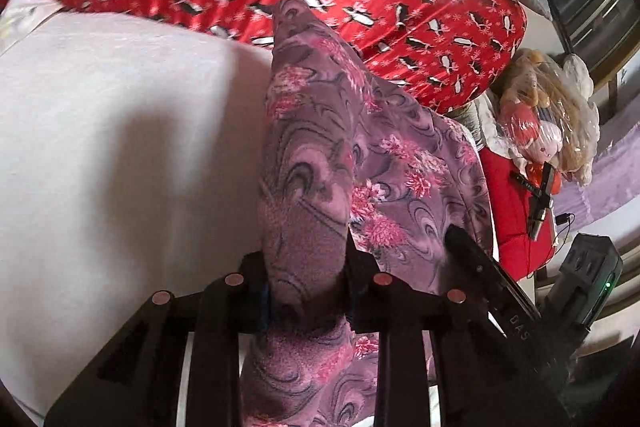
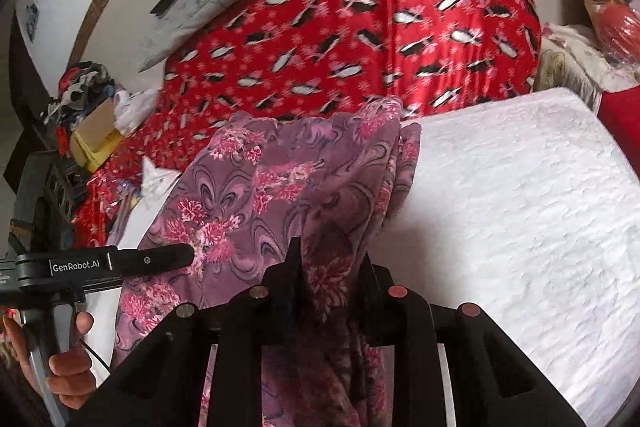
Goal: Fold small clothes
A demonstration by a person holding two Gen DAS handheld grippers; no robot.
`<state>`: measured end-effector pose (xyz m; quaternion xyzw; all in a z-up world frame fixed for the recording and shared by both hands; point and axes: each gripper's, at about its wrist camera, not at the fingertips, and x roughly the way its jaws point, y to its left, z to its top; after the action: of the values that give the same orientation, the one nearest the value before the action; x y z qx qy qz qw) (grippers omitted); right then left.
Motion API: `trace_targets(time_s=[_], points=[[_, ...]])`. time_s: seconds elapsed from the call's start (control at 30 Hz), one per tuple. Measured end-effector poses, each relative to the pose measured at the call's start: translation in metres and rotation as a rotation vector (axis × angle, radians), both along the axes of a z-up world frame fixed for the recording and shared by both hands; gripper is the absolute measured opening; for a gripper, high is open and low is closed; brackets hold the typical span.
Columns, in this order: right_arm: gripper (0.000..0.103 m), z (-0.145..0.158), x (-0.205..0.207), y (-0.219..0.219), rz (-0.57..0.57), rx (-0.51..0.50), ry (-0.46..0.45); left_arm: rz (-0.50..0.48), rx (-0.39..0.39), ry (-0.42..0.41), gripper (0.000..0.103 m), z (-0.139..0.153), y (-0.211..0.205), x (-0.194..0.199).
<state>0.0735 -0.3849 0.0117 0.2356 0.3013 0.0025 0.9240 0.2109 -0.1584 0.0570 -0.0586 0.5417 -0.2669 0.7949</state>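
A purple garment with pink flowers [image 1: 320, 155] is held up over a white padded surface [image 1: 120, 147]. My left gripper [image 1: 306, 267] is shut on one bunched edge of it. My right gripper [image 2: 332, 267] is shut on another bunched edge of the same garment [image 2: 256, 195], which hangs between the two. The right gripper also shows in the left wrist view [image 1: 480, 263], its tip against the cloth. The left gripper shows in the right wrist view [image 2: 160, 259], held by a hand, its tip at the cloth.
A red quilt with a black and white pattern [image 2: 380, 19] lies behind the white surface [image 2: 520, 207]. A bagged stuffed toy [image 1: 540, 123] sits at the right. A pile of clothes and a box [image 2: 88, 107] lie at the far left.
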Motion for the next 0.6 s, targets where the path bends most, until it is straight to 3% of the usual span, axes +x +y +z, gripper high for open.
trace_targets(time_s=[0.47, 0.6], points=[[0.024, -0.034, -0.027, 0.092, 0.120, 0.020, 0.093, 0.126, -0.007, 0.109, 0.027, -0.061, 0.107, -0.055], [0.027, -0.057, -0.029, 0.096, 0.091, 0.032, 0.151, 0.131, 0.032, 0.137, 0.046, -0.081, 0.118, -0.057]])
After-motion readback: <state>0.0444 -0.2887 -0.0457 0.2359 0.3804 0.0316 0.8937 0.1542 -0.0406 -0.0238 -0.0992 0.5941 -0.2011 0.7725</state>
